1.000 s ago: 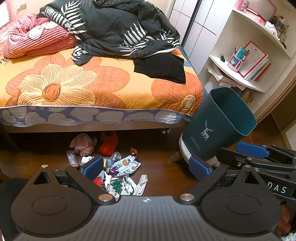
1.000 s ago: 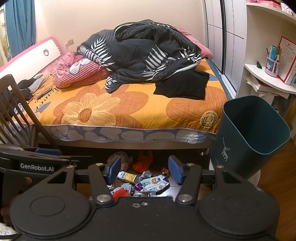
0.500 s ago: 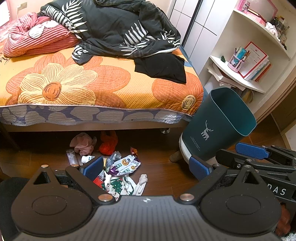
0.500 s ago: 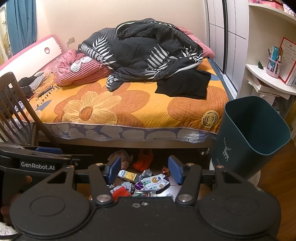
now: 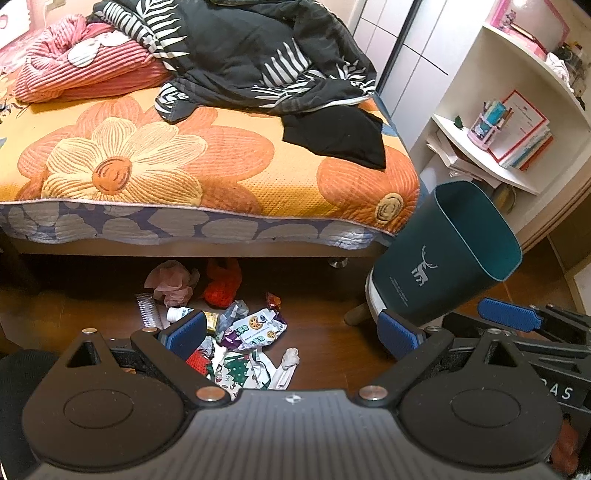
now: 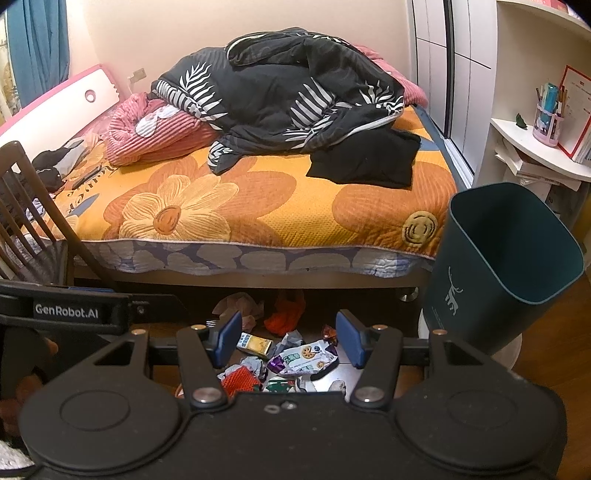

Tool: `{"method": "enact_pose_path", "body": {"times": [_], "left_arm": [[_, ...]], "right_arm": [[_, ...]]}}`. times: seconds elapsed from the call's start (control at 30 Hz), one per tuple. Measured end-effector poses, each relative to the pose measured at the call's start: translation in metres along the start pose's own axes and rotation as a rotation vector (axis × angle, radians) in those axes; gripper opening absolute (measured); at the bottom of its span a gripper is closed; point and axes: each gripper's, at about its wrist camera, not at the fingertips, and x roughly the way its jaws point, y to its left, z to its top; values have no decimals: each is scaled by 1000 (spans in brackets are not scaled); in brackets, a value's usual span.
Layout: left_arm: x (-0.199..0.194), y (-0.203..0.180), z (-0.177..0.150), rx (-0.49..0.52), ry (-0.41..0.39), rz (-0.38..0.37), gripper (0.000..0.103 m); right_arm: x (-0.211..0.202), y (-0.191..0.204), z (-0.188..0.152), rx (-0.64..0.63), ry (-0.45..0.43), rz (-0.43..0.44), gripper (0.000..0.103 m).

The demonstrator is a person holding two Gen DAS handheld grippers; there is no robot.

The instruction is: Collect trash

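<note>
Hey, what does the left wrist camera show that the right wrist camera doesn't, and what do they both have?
Only the left wrist view shows the clear ridged plastic piece on the floor and the upper pink shelf items. Only the right wrist view shows the wooden chair, the blue curtain and the pink headboard. Both show the trash pile, the teal bin, the bed, and open, empty jaws.

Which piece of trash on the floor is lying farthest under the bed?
The pink crumpled tissue, beside the orange-red bag. Both lie at the bed's edge; the snack wrapper lies nearer the claws.
</note>
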Motion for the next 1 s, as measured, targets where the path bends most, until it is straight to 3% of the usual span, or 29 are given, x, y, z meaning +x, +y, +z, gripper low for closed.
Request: {"method": "enact_pose_path", "body": {"times": [0.33, 0.6, 0.83, 1.0], "left_arm": [[26, 37, 20, -47, 2, 83, 99], [89, 110, 56, -94, 10, 217, 99], [182, 160, 72, -124, 117, 272, 99], [253, 182, 64, -107, 268, 342, 99]], "right_arm": [[36, -7, 12, -16, 58, 11, 57], [122, -15, 26, -143, 142, 47, 57], [223, -38, 24, -86, 243, 51, 57], [292, -30, 2, -135, 336, 110, 56]]}}
